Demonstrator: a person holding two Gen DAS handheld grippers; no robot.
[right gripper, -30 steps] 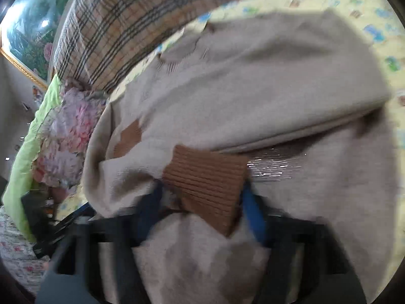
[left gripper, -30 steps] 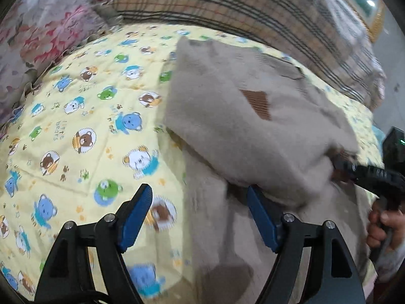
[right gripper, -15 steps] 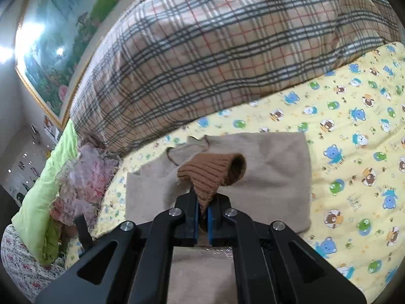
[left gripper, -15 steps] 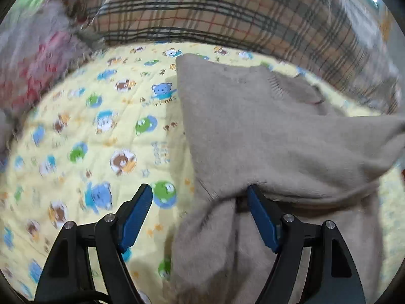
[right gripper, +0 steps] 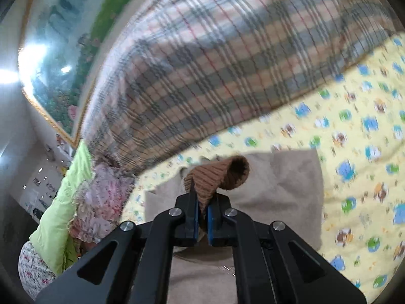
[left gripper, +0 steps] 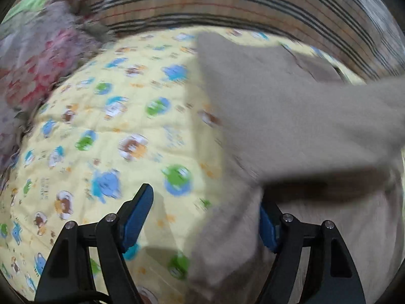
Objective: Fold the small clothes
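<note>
Right hand-held gripper (right gripper: 201,209) clenched on the brown ribbed cuff (right gripper: 217,177) of a beige sweater (right gripper: 278,190), cuff sticking up just past the fingertips with its round opening turned to the right. Sweater body spread flat on the bed beyond and beneath that gripper, on a yellow quilt (right gripper: 354,164) printed with cartoon bears. Behind the sweater, a plaid blanket (right gripper: 215,63) bunched high; off to the left, a pink floral cloth (right gripper: 101,202) and a light green cover (right gripper: 63,202).

Left hand-held gripper (left gripper: 202,217) released, blue pads (left gripper: 138,212) set wide apart, left pad over bare quilt (left gripper: 114,126), right pad partly hidden under the sweater's edge. Ahead and to the right of it, sweater (left gripper: 278,114) lying on the quilt, one sleeve (left gripper: 341,131) lifted and stretched across toward the right, off the fabric beneath. Left view heavily blurred; whether the right pad touched the cloth could not be told.
</note>
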